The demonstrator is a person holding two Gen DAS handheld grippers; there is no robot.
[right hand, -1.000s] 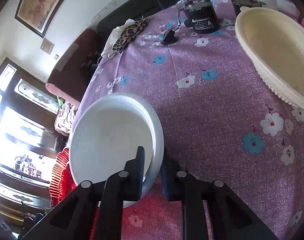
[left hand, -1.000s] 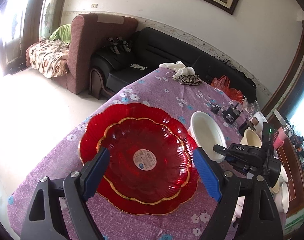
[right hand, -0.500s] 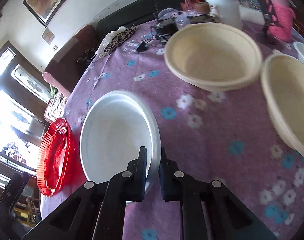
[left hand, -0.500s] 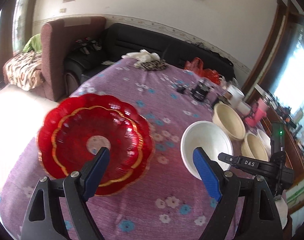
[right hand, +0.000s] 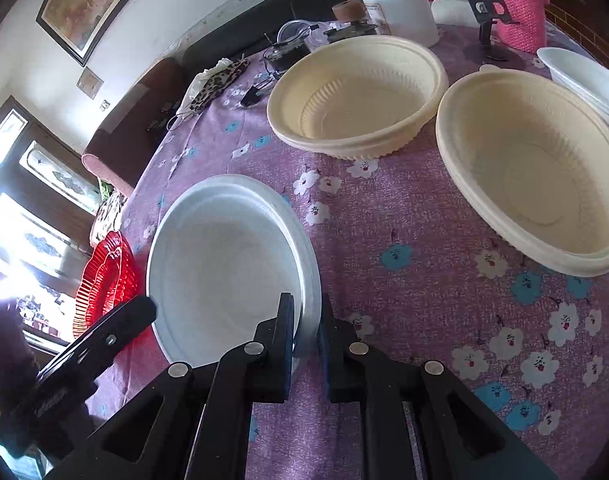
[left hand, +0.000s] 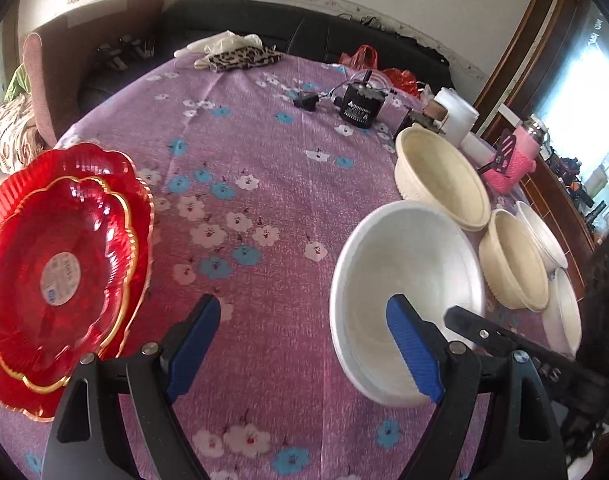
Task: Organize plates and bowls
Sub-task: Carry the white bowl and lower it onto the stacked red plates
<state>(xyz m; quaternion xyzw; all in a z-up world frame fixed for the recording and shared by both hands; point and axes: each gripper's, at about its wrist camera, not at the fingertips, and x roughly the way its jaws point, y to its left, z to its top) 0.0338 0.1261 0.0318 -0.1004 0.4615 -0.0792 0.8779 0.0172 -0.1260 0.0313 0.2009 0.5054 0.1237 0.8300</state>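
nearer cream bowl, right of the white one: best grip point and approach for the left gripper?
Pinch the rim of the cream bowl on its near edge, one finger inside and one outside. It sits upright and open, too wide to span; come from the near side. The left gripper is open and free.

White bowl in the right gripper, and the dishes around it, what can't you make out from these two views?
- White bowl: near rim hidden by the right gripper fingers, right wrist view.
- Red plates: cut off by the left edge, left wrist view; sticker text too blurred to read.
- White bowls at far right: partly hidden behind the cream bowl, left wrist view.
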